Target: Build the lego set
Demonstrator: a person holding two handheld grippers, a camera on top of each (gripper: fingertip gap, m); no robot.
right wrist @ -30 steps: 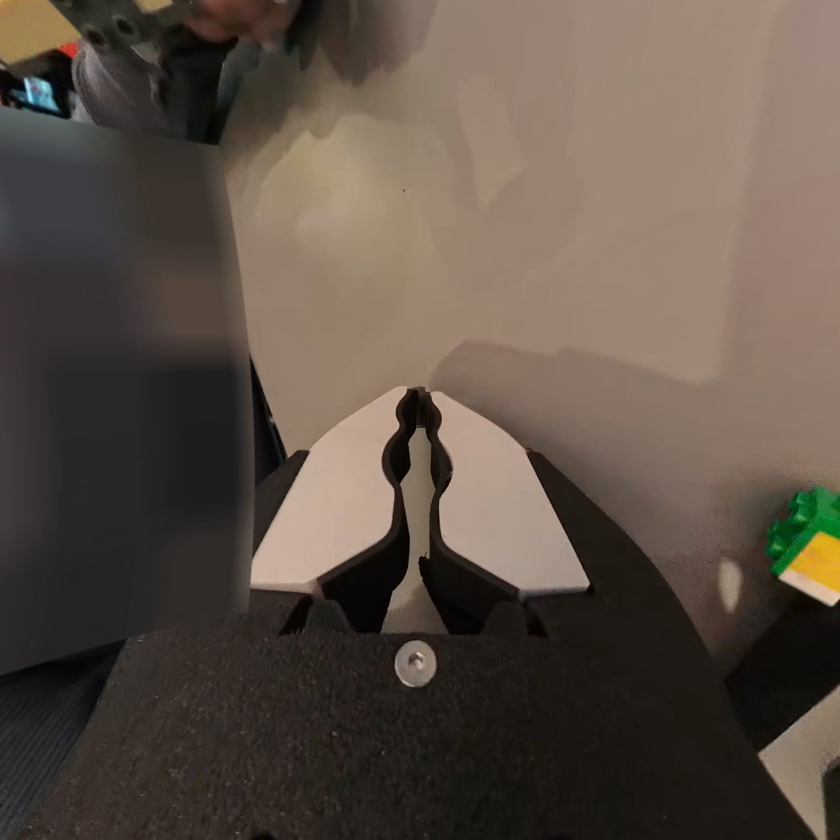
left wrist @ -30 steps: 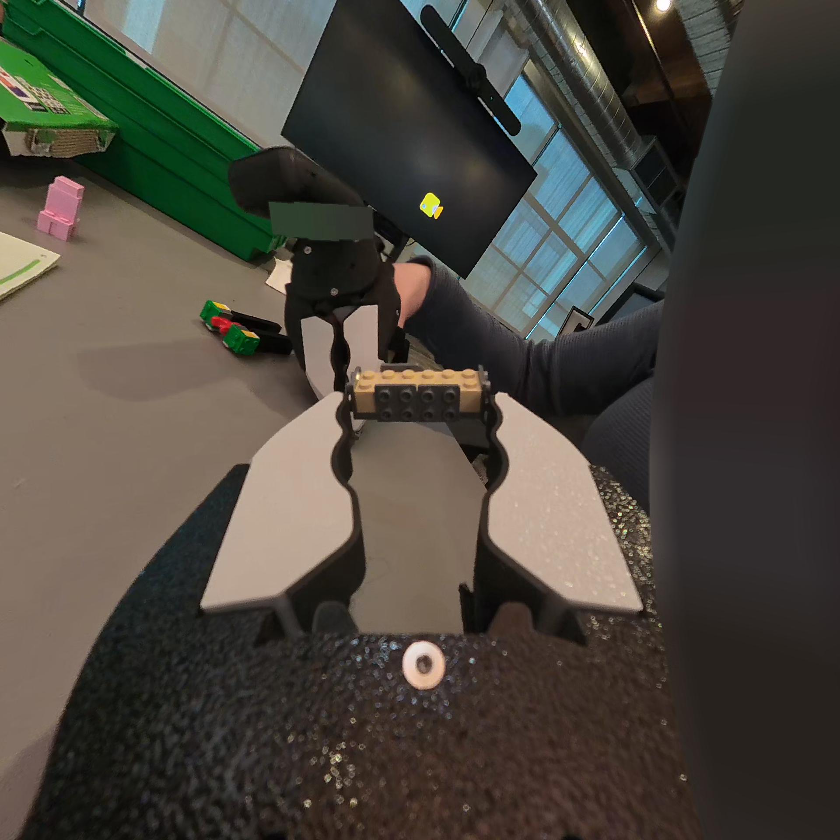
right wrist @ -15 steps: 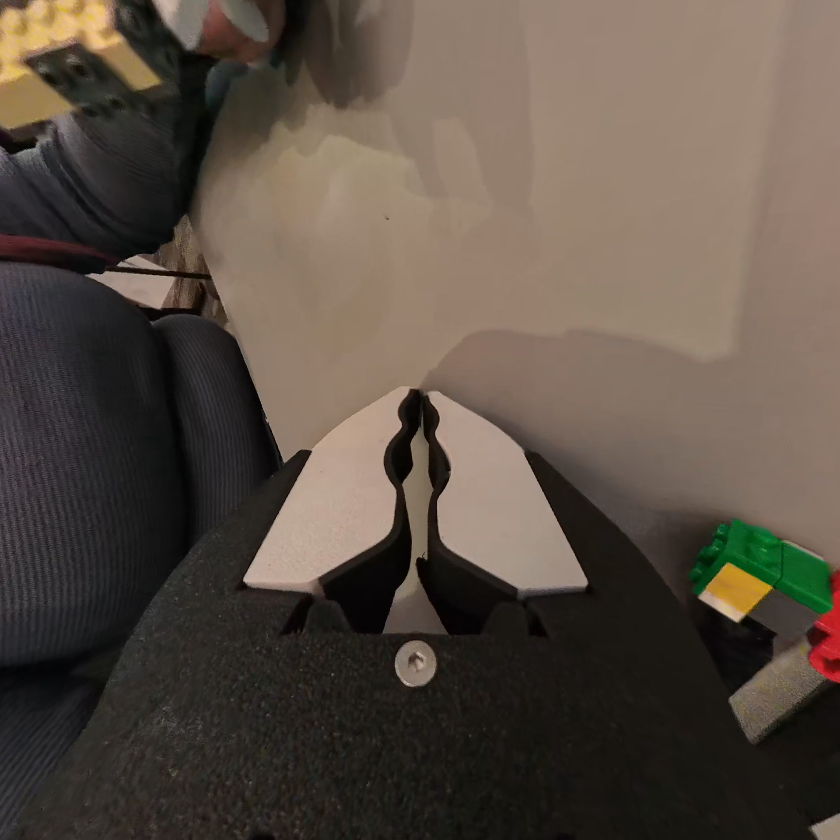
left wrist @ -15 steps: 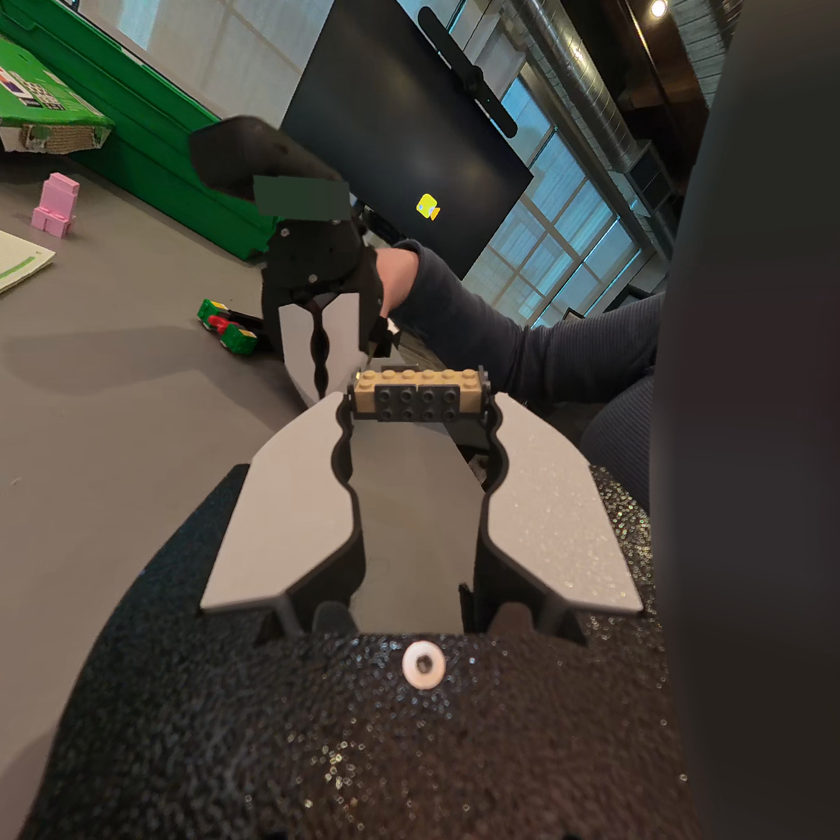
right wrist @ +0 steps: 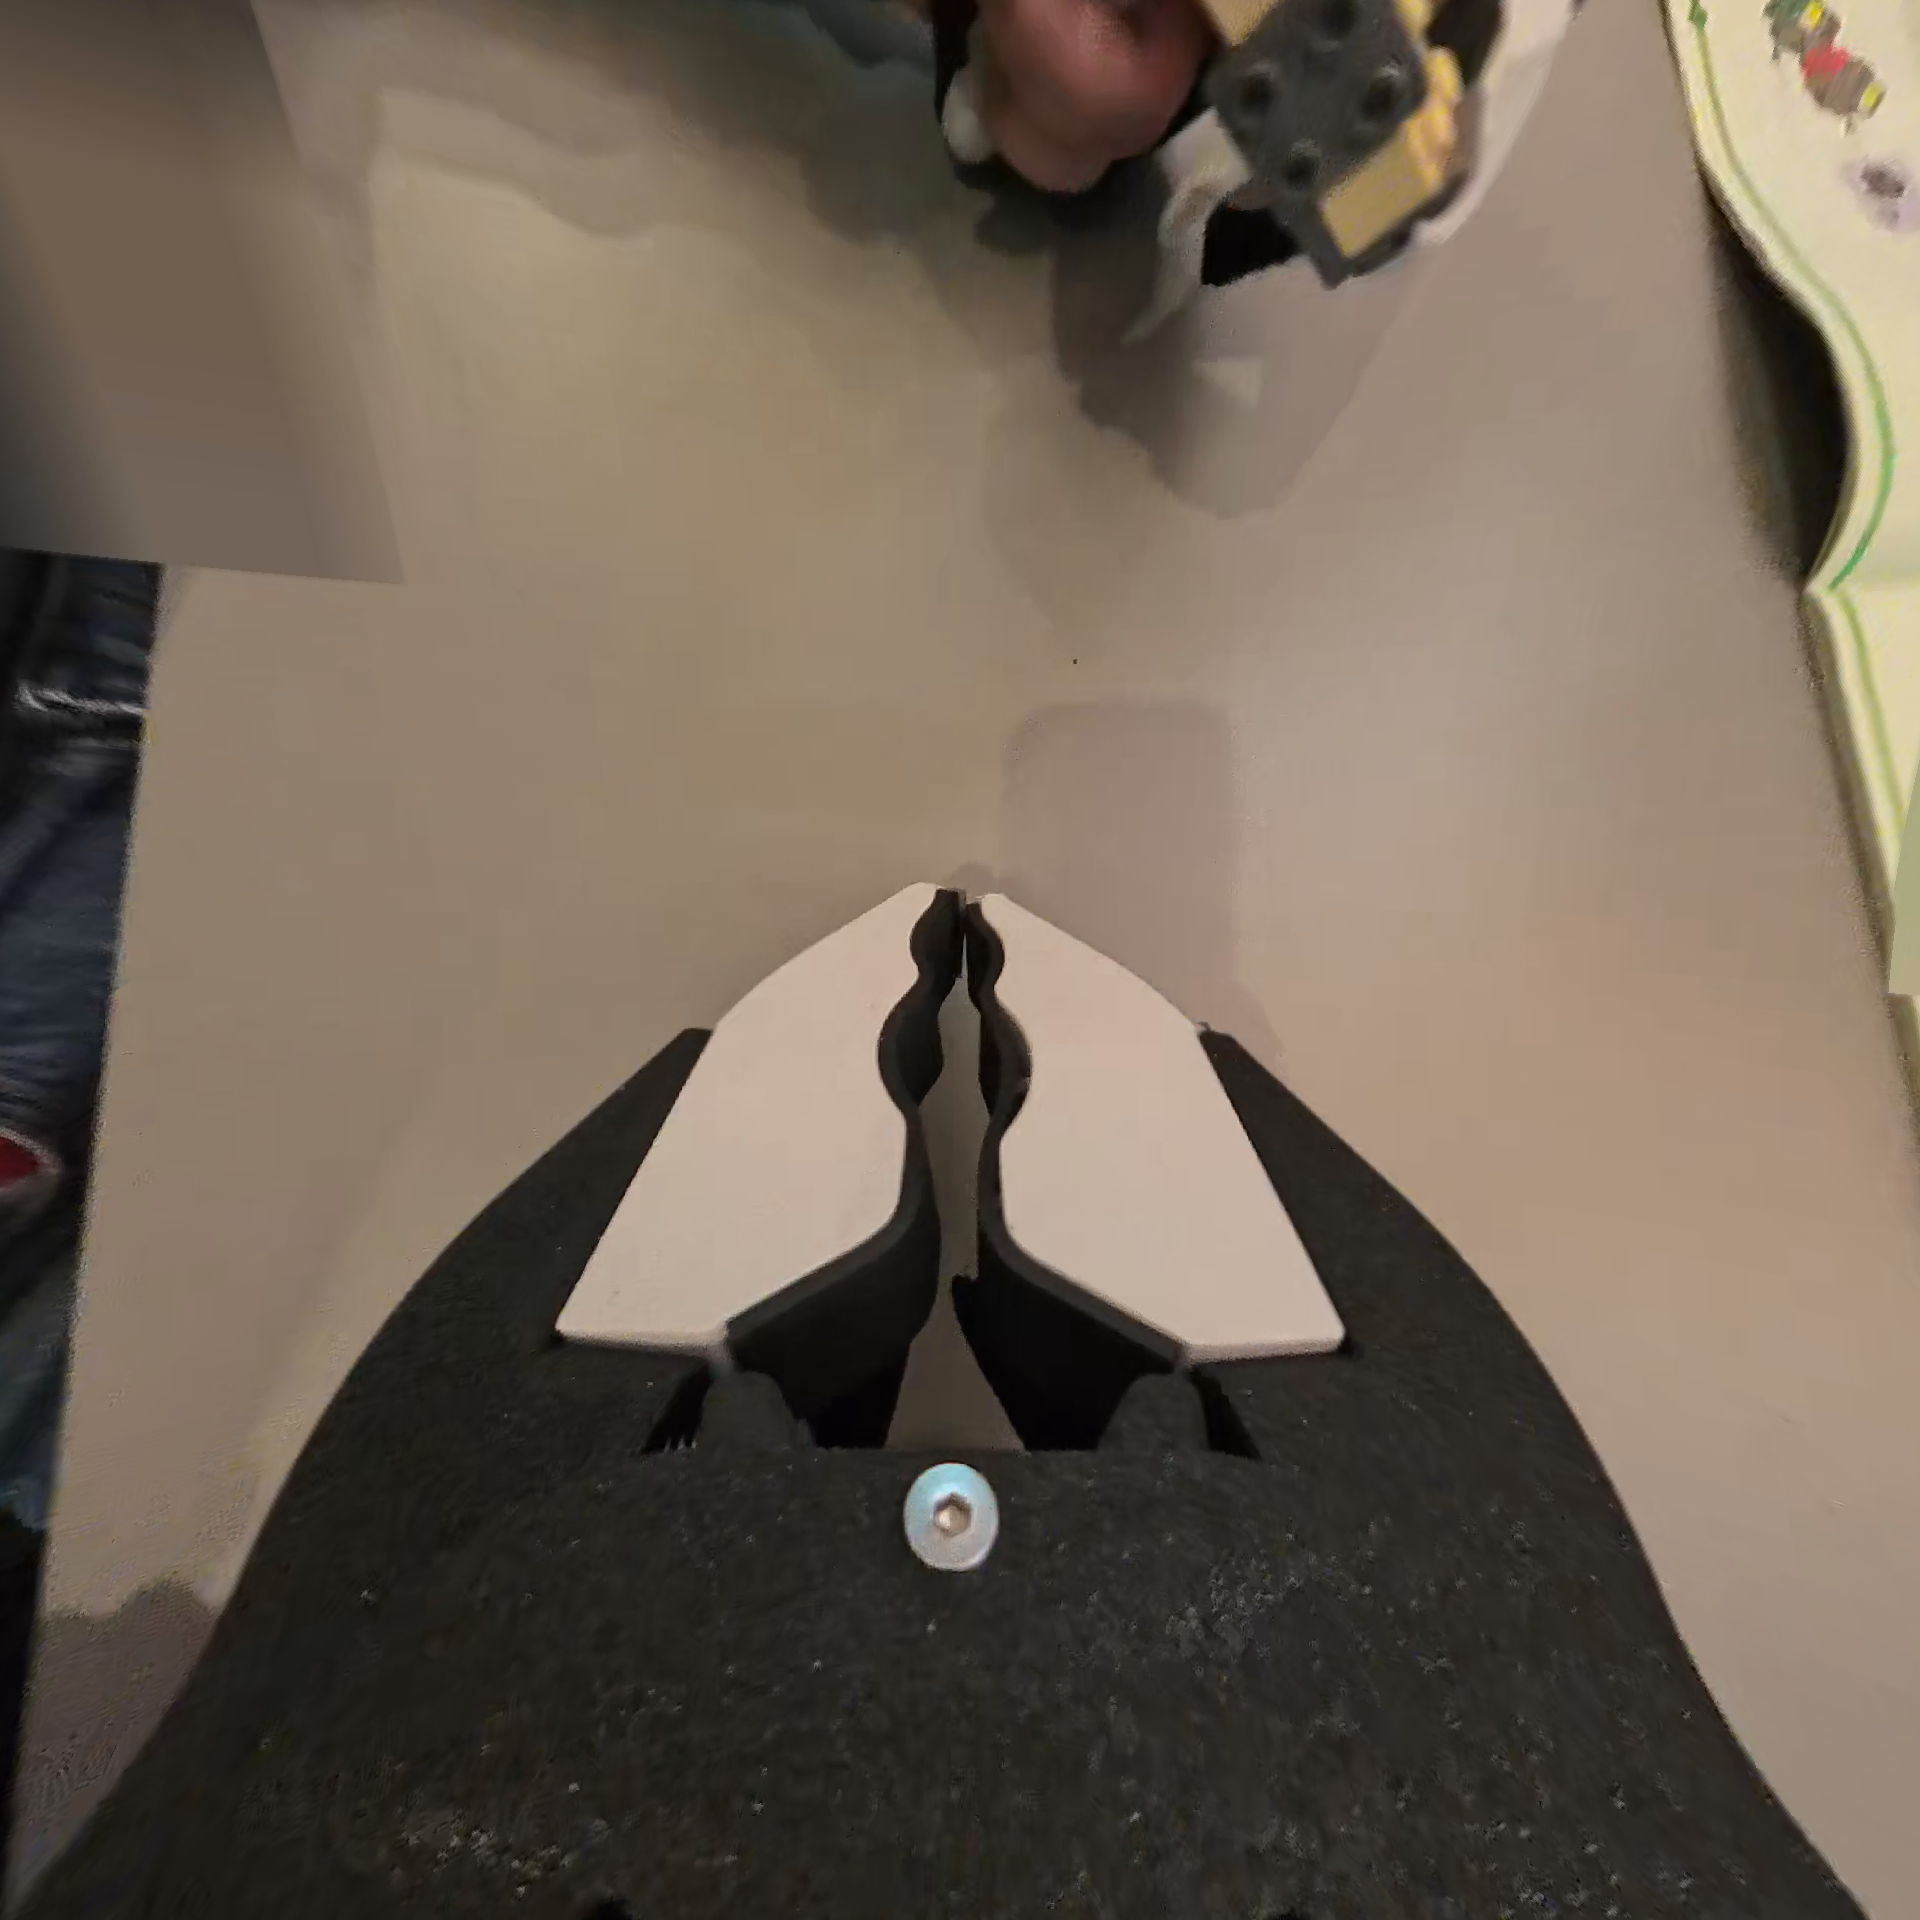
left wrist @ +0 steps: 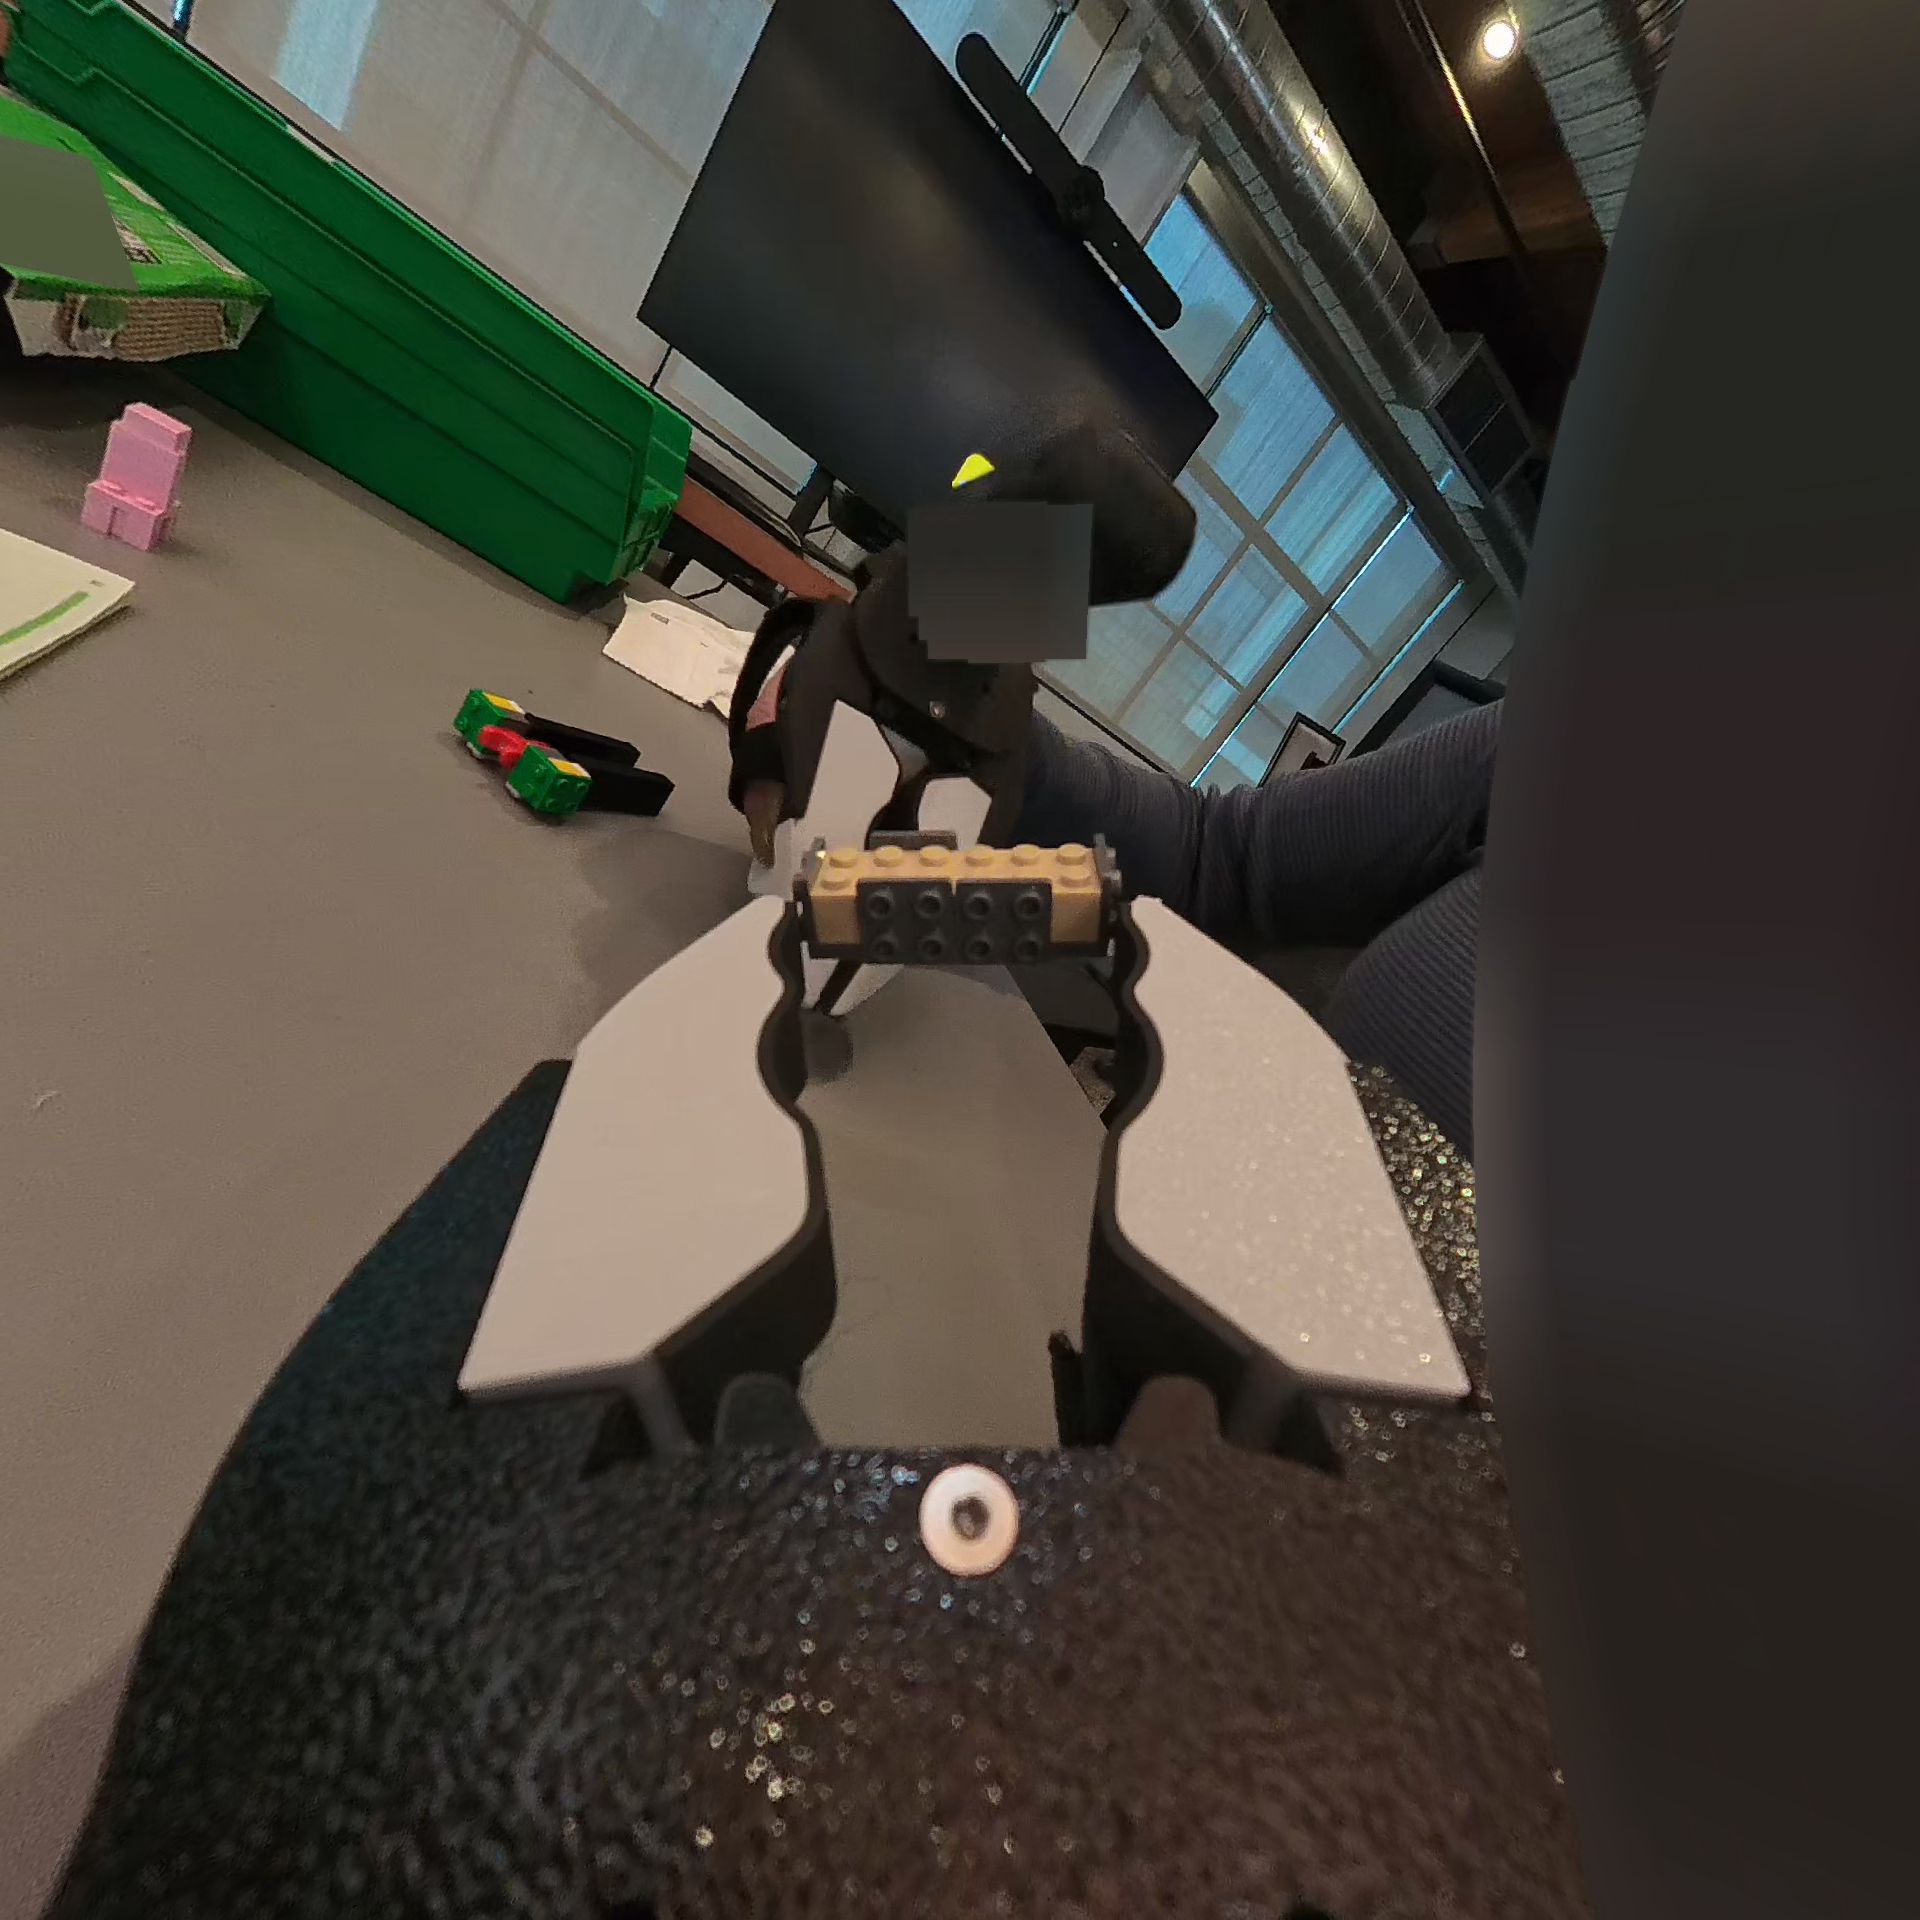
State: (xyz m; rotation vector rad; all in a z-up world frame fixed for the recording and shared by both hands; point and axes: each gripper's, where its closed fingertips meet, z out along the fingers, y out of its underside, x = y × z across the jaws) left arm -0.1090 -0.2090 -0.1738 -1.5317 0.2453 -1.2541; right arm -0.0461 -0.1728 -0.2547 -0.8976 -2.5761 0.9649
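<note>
Held piece: a tan brick assembly (left wrist: 958, 900) with dark grey studded plates on its near face, pinched at its two ends between the tips of the left hand-held gripper (left wrist: 958, 914), up off the grey tabletop (left wrist: 260, 935).
Left hand-held gripper: clamped on the tan brick assembly, jaws spread to its full length.
Right hand-held gripper (right wrist: 960, 906): closed on nothing, tips all but touching, hanging over bare tabletop just behind the held piece.
Long axis: runs left to right across the left wrist view, level from jaw to jaw; tan studs face up, the grey plates' studs face the camera.
Handling: likely light, rigid, smooth plastic; pressed joints may pop apart if twisted or squeezed hard.
Where to hold: the end faces look best, as now, leaving the top studs and the side plates free for adding parts.
Other parts: a green, red and black build (left wrist: 556, 753) lies well apart on the tabletop; a pink figure (left wrist: 137, 476) stands farther off.
</note>
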